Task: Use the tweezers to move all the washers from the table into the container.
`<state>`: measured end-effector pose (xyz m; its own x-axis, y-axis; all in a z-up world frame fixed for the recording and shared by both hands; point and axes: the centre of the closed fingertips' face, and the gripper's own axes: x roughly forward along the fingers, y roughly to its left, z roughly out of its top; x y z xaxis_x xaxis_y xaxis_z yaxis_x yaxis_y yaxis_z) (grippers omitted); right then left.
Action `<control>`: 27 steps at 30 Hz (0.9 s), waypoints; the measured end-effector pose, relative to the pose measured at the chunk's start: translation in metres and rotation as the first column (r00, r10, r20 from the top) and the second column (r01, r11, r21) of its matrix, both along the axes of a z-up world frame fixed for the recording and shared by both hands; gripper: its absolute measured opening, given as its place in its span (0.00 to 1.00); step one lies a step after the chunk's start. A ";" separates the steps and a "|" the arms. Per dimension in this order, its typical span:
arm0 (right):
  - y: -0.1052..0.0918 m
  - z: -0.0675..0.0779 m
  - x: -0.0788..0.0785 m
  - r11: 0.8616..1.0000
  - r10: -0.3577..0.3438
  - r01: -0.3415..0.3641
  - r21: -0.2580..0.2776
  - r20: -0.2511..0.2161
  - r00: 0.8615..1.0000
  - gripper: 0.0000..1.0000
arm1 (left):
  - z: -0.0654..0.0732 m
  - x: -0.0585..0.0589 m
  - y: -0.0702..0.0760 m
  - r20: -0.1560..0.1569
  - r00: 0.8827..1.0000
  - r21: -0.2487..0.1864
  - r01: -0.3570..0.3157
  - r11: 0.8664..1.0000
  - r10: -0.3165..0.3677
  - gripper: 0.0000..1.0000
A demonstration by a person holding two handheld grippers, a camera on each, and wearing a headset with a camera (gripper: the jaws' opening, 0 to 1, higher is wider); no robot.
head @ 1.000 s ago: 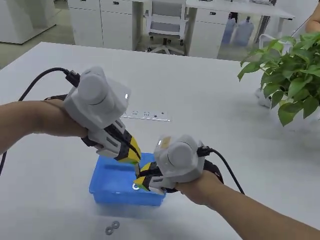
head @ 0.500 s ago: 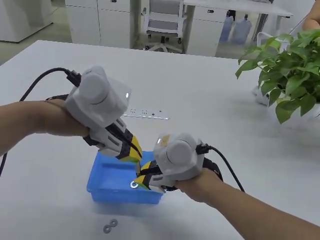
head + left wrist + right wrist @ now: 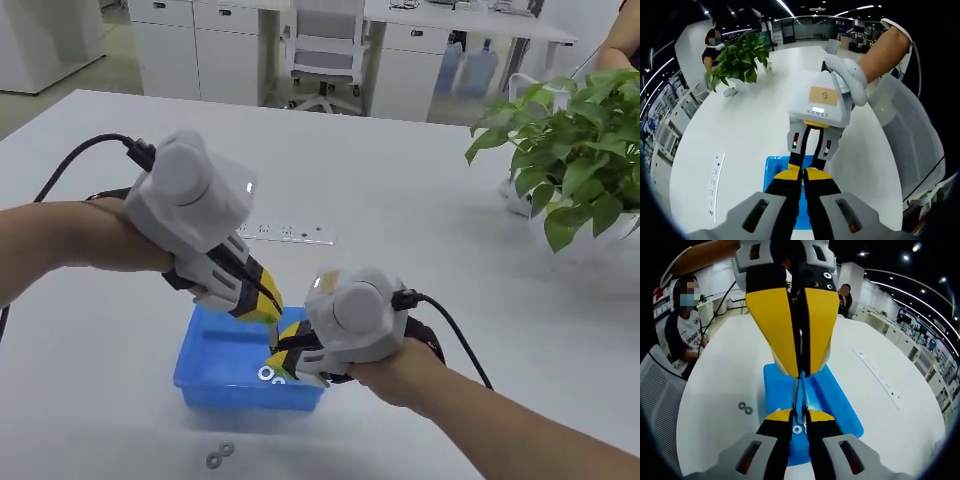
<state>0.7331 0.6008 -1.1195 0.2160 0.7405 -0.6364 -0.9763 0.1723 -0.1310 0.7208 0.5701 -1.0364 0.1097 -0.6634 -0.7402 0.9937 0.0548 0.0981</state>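
Thin metal tweezers (image 3: 799,392) run between my two grippers above the blue container (image 3: 215,362). My left gripper (image 3: 266,306), whose yellow jaws come down from the top of the right gripper view (image 3: 801,371), is shut on the tweezers' upper part. My right gripper (image 3: 284,362) (image 3: 800,416) is shut on them near the tip, low over the container's near right corner. Two washers (image 3: 269,375) lie on the container floor (image 3: 816,390) under the tip. Two more washers (image 3: 219,456) (image 3: 745,407) lie on the white table in front of the container.
A potted plant (image 3: 575,150) stands at the table's far right. A flush socket strip (image 3: 285,233) is set into the table behind the container. An office chair (image 3: 322,45) and cabinets stand beyond the table. People sit in the background (image 3: 687,325).
A second washer now lies on the container floor beside the first, under the tweezers' tip. Both grippers keep their hold and have hardly moved; the head camera shifted slightly.
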 end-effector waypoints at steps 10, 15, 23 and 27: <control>0.007 0.011 -0.008 1.000 0.014 -0.014 0.024 0.016 1.000 0.13 | 0.008 -0.008 0.004 0.009 1.000 0.003 0.000 1.000 0.000 0.05; 0.010 0.017 -0.013 0.999 0.022 -0.023 0.038 0.023 0.999 0.12 | 0.013 -0.013 0.008 0.016 1.000 0.005 0.001 1.000 -0.001 0.05; 0.015 0.022 -0.025 0.998 0.040 -0.041 0.050 0.026 0.999 0.12 | 0.018 -0.025 0.013 0.025 1.000 0.015 0.003 1.000 -0.004 0.05; 0.017 0.021 -0.030 0.998 0.047 -0.048 0.050 0.029 0.998 0.12 | 0.017 -0.031 0.014 0.025 1.000 0.012 0.002 1.000 -0.002 0.05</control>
